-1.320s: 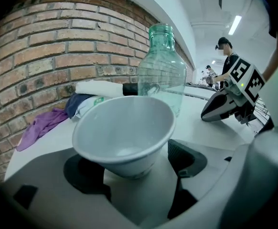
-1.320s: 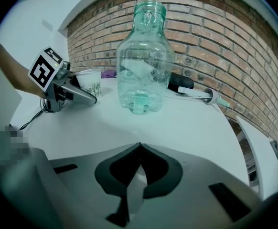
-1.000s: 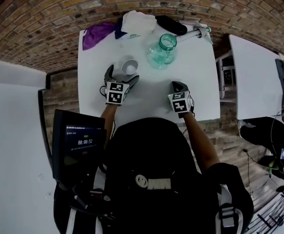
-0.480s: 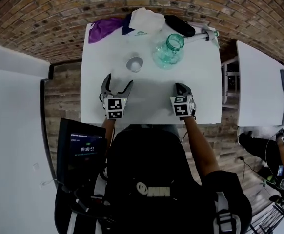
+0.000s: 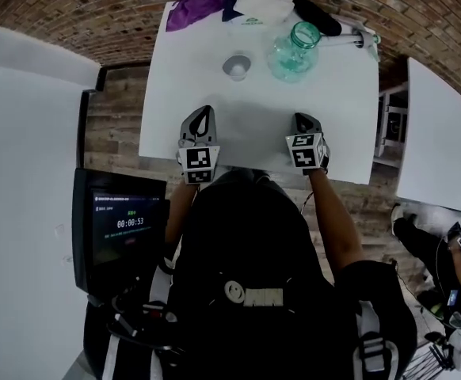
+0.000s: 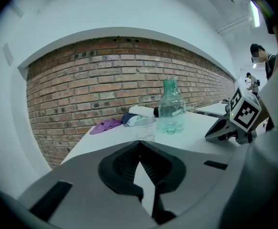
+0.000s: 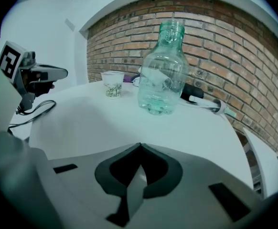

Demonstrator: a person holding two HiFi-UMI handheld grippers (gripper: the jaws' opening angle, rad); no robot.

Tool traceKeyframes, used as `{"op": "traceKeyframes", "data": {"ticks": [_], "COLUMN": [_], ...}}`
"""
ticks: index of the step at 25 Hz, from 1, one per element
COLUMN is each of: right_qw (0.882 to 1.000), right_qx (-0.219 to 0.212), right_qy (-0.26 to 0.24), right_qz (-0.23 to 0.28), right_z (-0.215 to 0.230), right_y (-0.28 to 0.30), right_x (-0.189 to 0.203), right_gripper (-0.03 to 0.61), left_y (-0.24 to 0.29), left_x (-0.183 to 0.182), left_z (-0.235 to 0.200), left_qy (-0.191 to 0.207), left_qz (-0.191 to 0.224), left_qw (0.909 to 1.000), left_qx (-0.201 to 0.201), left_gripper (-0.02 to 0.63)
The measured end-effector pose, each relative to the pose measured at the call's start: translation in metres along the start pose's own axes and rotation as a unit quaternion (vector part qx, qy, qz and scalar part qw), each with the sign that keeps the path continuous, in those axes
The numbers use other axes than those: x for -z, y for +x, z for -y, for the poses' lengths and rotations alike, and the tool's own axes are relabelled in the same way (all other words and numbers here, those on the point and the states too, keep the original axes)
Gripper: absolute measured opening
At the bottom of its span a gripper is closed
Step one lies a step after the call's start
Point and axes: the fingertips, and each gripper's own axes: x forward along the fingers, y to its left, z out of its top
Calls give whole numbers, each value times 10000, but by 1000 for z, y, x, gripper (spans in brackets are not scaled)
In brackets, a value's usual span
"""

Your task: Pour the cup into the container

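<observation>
The left gripper (image 5: 204, 112) has just closed its jaws, which now meet tip to tip with nothing between them. The right gripper (image 5: 300, 118) is closed and empty too. Both hover at the near edge of the white bench (image 5: 337, 101). The cup (image 5: 237, 66) stands upright farther back, just left of the clear glass container (image 5: 295, 47) and not touching it. A purple cloth (image 5: 192, 8) lies at the far edge.

Wht table (image 5: 215, 85), brick wall (image 5: 72, 14) bkgd, wood floor (image 5: 120, 121).
</observation>
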Motion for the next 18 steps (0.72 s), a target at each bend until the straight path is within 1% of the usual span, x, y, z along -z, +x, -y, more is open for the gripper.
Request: {"op": "traceKeyframes", "data": {"ticks": [1, 2, 3, 4, 5, 7, 9, 11, 13, 15, 18], "right_qw": [9999, 9996, 9984, 9955, 9902, 9757, 9641, 9578, 9549, 9526, 9490], "right_qx": [-135, -246, -368, -530, -717, -1008, -1112, -1141, -1168, -1211, -1281], "right_qy": [51, 96, 147, 212, 294, 538, 854, 1109, 1210, 1229, 1327], "right_qz": [17, 140, 394, 752, 1161, 1872, 2254, 2392, 2448, 2507, 2558], "right_z": [-4, -7, -11, -16, -24, -34, -35, -35, -36, -35, -41], "right_y": [-4, -12, -26, -44, -66, -108, -140, -158, -171, -184, -205], "right_x": [1, -1, -7, -17, -31, -56, -67, -67, -59, -45, -22], "right_gripper": [5, 5, 5, 5, 5, 5, 5, 5, 5, 5, 5], "left_y": [-4, -7, -12, -18, -26, -41, -52, -60, -67, -77, -100], "left_x": [-1, -4, -7, -12, -18, -34, -50, -64, -72, -69, -54], "left_z": [6, 14, 23, 32, 40, 56, 73, 91, 110, 131, 149], "left_qy": [5, -3, -21, -53, -106, -260, -398, -496, -500, -485, -522], "left_qz": [-2, 10, 32, 70, 126, 260, 376, 464, 562, 544, 337], "left_qw": [10000, 9999, 9998, 9996, 9992, 9981, 9965, 9945, 9926, 9919, 9919], "left_qx": [47, 115, 196, 282, 363, 499, 636, 793, 948, 1043, 1110], "left_gripper": [5, 5, 5, 5, 5, 5, 5, 5, 5, 5, 5]}}
